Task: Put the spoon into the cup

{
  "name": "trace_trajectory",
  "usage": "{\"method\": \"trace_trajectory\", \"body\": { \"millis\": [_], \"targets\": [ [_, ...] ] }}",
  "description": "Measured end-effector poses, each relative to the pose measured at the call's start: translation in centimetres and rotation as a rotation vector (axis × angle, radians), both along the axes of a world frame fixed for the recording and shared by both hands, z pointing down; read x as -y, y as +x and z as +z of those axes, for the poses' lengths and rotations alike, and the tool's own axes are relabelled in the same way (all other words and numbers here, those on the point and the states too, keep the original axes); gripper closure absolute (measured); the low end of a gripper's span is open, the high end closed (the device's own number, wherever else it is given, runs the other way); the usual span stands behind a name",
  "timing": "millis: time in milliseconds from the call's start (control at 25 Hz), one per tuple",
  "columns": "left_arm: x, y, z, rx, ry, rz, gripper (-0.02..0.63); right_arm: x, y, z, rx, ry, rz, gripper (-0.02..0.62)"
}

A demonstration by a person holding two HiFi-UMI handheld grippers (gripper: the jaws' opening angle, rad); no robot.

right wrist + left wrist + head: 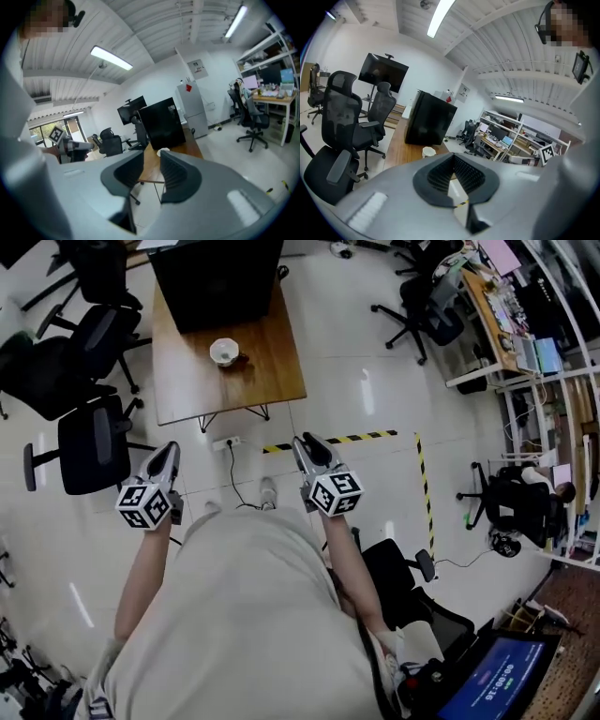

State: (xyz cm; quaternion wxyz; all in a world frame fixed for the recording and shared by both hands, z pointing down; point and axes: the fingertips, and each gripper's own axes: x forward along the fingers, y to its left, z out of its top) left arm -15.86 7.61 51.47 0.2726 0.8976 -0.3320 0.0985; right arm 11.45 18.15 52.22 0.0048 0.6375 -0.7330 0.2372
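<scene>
Small white cup (pixel 224 352) well ahead of both grippers
Head view: it sits on the brown wooden surface (pixel 267 371), with the left hand-held gripper (pixel 169 454) and right hand-held gripper (pixel 307 444) well apart from it. Left gripper view: jaws pressed together, empty. Right gripper view: jaws spread, empty, cup beyond.

Table (pixel 272 371) wood, matt brown; floor (pixel 375 399) glossy pale tile; cup (pixel 224 352) white, possibly glazed ceramic.

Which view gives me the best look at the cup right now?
Head view: the cup shows whole from above on the table. Left gripper view shows it small and distant; right gripper view shows only its top above the claw.
</scene>
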Motion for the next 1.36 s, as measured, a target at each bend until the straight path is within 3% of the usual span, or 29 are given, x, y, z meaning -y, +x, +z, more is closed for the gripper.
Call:
{"method": "trace_trajectory", "body": {
  "millis": [320, 480, 1080, 1360],
  "targets": [
    [0.1, -0.7, 0.8, 0.03, -0.021, -0.029, 0.606, 1.2, -0.6, 1.1, -0.001, -0.013, -0.029, 0.493],
    [-0.1, -0.9, 0.9, 0.042, -0.023, -0.039, 0.606, 1.0, -0.5, 0.6, -0.047, 0.008, -0.026, 0.595],
    [-0.4, 1.7, 1.3, 0.079, -0.03, -0.05, 0.606, 1.3, 1.3, 1.3, -0.019, 0.016, -0.061, 0.595],
    [-0.5, 3.4, 1.3, 0.084, -0.032, -0.069, 0.606, 1.7, 3.9, 1.3, -0.02, 0.022, -0.051, 0.595]
  ]
}}
